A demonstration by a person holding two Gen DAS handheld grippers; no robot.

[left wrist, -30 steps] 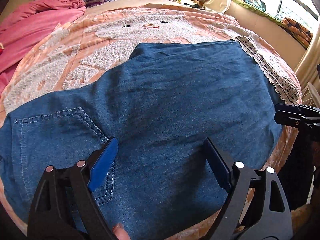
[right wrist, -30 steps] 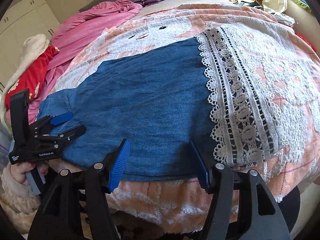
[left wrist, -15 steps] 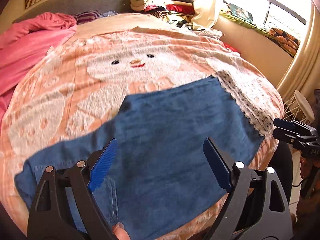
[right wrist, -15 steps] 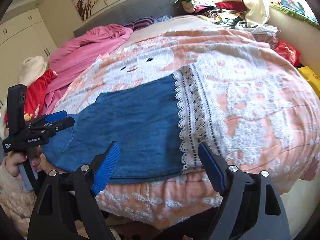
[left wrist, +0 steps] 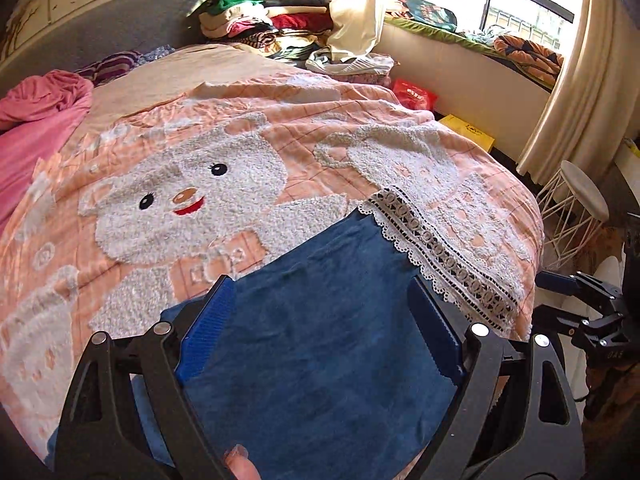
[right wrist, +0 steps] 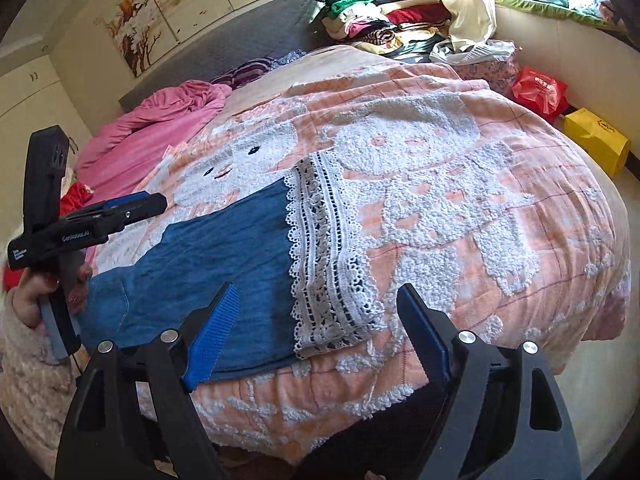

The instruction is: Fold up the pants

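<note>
Blue denim pants (left wrist: 320,344) lie flat on the peach bear-patterned blanket (left wrist: 160,152) near the bed's front edge, and their white lace hem (left wrist: 440,260) is at the right end. My left gripper (left wrist: 320,284) hovers open above the denim, holding nothing. My right gripper (right wrist: 318,288) stands open over the lace hem (right wrist: 324,248) and the pants (right wrist: 216,252), also with nothing between its fingers. Each gripper shows in the other's view: the left gripper (right wrist: 120,212) held by a hand, and the right gripper (left wrist: 576,296) past the bed's right edge.
A pink quilt (right wrist: 160,120) lies bunched at the bed's left. Stacked clothes (left wrist: 260,12) sit by the headboard. On the floor to the right are a red bag (right wrist: 540,88) and a yellow box (right wrist: 596,140). A white wire stool (left wrist: 580,200) stands near the curtain.
Both grippers have pulled back and risen away from the pants, so more of the bed shows. The right jaws have widened. The pants stay flat on the blanket.
</note>
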